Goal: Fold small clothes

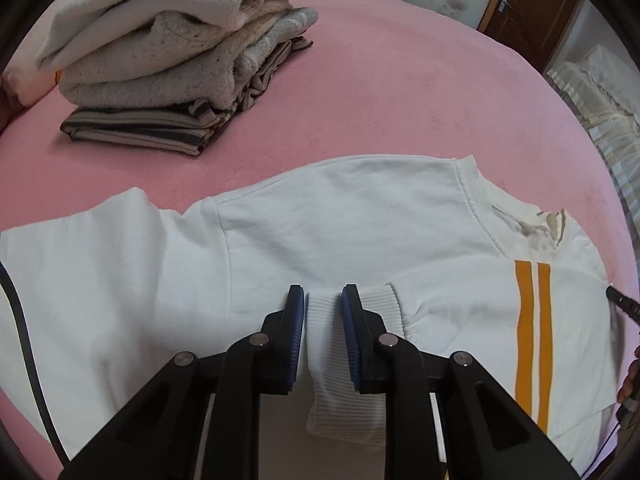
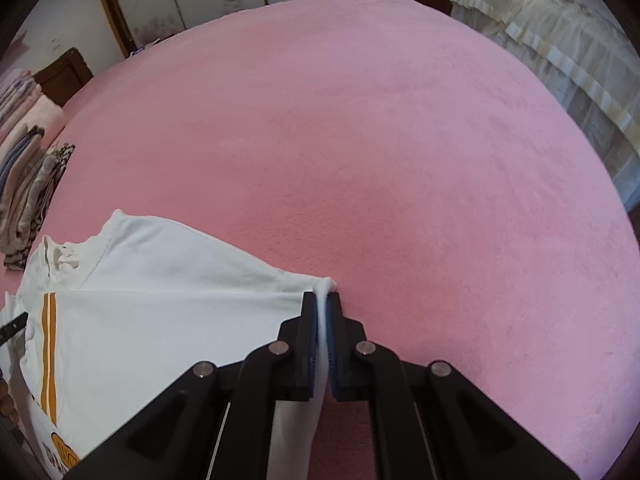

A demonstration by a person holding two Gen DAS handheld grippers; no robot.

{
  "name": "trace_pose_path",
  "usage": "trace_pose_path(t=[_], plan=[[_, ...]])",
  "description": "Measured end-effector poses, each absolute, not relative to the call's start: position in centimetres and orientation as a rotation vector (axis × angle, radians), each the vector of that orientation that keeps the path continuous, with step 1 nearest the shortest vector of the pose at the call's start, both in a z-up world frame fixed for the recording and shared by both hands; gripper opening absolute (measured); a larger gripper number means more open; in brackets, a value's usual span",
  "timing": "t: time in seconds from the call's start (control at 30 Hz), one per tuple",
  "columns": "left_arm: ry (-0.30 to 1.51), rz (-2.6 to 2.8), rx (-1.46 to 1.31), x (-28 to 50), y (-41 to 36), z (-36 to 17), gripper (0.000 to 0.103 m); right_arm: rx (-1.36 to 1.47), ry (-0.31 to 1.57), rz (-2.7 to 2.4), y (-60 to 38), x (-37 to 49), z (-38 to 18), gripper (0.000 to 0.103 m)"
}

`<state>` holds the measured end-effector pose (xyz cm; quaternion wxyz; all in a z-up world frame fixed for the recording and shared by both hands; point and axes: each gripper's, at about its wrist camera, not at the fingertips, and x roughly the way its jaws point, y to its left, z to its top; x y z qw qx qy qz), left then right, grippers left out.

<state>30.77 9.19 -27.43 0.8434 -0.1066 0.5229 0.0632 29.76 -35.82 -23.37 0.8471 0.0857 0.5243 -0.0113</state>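
Observation:
A white sweatshirt with two orange stripes lies flat on the pink bed cover. One sleeve is folded across the body. Its ribbed cuff runs between the blue pads of my left gripper, which is shut on it, pointing steeply down. In the right wrist view the same sweatshirt spreads to the left. My right gripper is shut on a pinched fold of white fabric at the garment's right edge, low over the pink cover.
A stack of folded clothes sits at the far left of the bed, also seen as a stack of folded clothes at the left edge. A second bed with a cream cover stands beyond. Wide pink surface stretches right of the sweatshirt.

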Motion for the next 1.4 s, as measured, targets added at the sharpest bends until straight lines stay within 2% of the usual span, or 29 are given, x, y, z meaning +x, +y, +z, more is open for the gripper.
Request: trace_pose_path(t=[0.1, 0.23, 0.37, 0.47, 0.73, 0.77, 0.83, 0.97, 1.2, 1.33, 1.4], plan=[[1.100, 0.130, -0.196, 30.5, 9.1, -27.2, 0.019, 0.178, 1.101, -0.032, -35.7, 29.6, -23.0, 0.006], [1.095, 0.147, -0.159, 29.6, 9.0, -25.8, 0.042, 0.155, 1.072, -0.061, -35.5, 28.3, -20.7, 0.023], [1.026, 0.159, -0.097, 27.2, 8.0, -23.1, 0.059, 0.151, 1.004, -0.009, -33.9, 24.7, -17.8, 0.024], [0.975, 0.144, -0.064, 24.9, 6.7, -21.4, 0.066, 0.150, 0.990, 0.062, -31.7, 21.1, -16.9, 0.024], [0.997, 0.084, -0.004, 20.2, 3.2, -22.2, 0.067, 0.117, 1.074, 0.056, -29.7, 14.4, -20.6, 0.022], [1.005, 0.086, 0.003, 20.5, 3.2, -23.0, 0.067, 0.119, 1.088, 0.028, -30.7, 14.2, -21.4, 0.011], [1.031, 0.107, 0.015, 21.6, 3.5, -24.5, 0.067, 0.178, 1.103, 0.020, -32.7, 14.0, -22.3, 0.000], [1.095, 0.114, -0.064, 22.7, 4.8, -26.0, 0.069, 0.222, 1.104, 0.017, -33.5, 14.0, -22.0, 0.000], [1.068, 0.085, -0.095, 20.4, 5.0, -22.8, 0.069, 0.165, 1.039, 0.029, -31.2, 12.6, -18.5, 0.003], [1.056, 0.064, -0.148, 18.0, 5.3, -20.2, 0.080, 0.168, 1.016, 0.065, -29.6, 11.6, -16.6, 0.003], [1.043, 0.051, -0.178, 16.8, 5.6, -18.8, 0.082, 0.172, 1.004, 0.096, -28.6, 11.0, -15.6, 0.003]])
